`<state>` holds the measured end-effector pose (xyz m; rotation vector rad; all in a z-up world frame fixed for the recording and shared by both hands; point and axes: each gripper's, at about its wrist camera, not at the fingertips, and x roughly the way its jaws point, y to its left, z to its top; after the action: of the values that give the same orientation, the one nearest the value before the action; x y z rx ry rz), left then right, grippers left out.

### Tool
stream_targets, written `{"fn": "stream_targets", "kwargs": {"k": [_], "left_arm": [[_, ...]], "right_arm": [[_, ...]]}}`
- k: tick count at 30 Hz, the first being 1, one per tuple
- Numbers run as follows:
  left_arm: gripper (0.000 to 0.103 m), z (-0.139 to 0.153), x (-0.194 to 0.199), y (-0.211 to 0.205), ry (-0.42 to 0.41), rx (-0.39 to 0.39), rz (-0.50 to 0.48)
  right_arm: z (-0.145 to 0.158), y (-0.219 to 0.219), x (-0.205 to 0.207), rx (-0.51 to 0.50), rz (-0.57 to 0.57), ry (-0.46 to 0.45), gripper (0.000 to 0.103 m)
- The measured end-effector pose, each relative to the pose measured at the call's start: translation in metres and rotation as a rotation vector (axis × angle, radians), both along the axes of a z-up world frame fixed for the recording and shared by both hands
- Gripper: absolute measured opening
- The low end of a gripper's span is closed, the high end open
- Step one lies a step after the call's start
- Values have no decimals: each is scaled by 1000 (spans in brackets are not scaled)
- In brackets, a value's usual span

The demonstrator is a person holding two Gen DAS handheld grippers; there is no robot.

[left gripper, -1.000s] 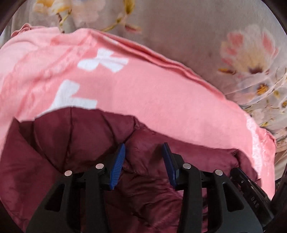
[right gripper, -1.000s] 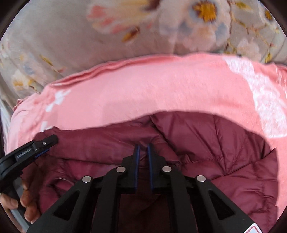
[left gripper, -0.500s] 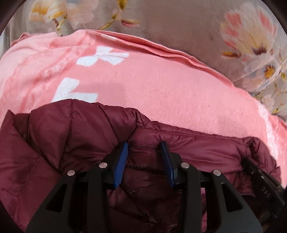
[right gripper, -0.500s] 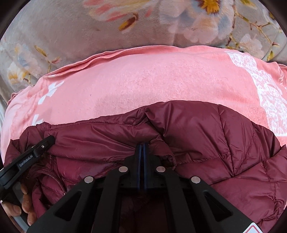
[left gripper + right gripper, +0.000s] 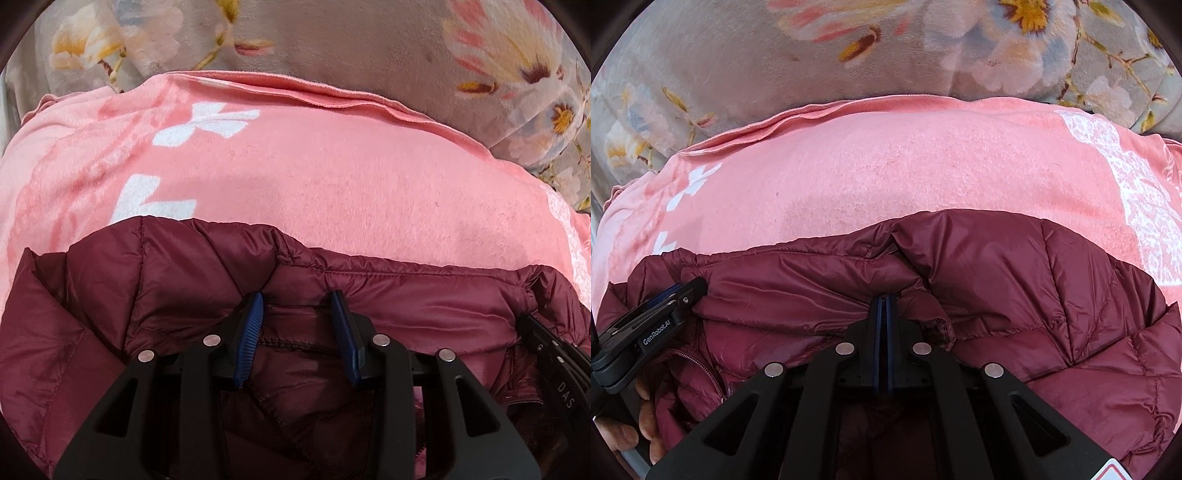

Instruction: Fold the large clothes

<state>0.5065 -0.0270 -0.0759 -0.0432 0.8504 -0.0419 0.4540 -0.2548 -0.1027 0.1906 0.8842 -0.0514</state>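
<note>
A maroon quilted puffer jacket (image 5: 147,280) lies bunched on a pink blanket (image 5: 332,177); it also shows in the right wrist view (image 5: 1015,280). My left gripper (image 5: 297,306) has its blue pads apart, with a fold of the jacket's edge lying between them. My right gripper (image 5: 882,301) is shut on the jacket's edge, the fabric puckered at the pads. The left gripper also shows in the right wrist view (image 5: 679,295), its tip at the jacket's left end. The right gripper shows at the right edge of the left wrist view (image 5: 546,343).
The pink blanket (image 5: 886,173) has white flower and lace prints and lies on a grey floral bedspread (image 5: 738,66), which also shows in the left wrist view (image 5: 369,40). A bare hand (image 5: 635,432) holds the left gripper's handle.
The right gripper has closed fully on the jacket's edge. Both grippers have carried the jacket forward and lower over the pink blanket. The left pads have stayed apart.
</note>
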Motion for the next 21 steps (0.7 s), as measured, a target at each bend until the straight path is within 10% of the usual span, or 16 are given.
{"fn": "stream_targets", "kwargs": {"k": [7, 11, 21], "left_arm": [[51, 12, -11, 5, -21, -24, -50], [85, 50, -70, 49, -33, -152, -70], [91, 47, -279, 214, 150, -290, -46]], "right_arm": [[29, -28, -39, 166, -35, -52, 10], [62, -47, -131, 183, -11, -82, 40], [41, -83, -429, 160, -33, 49, 63]]}}
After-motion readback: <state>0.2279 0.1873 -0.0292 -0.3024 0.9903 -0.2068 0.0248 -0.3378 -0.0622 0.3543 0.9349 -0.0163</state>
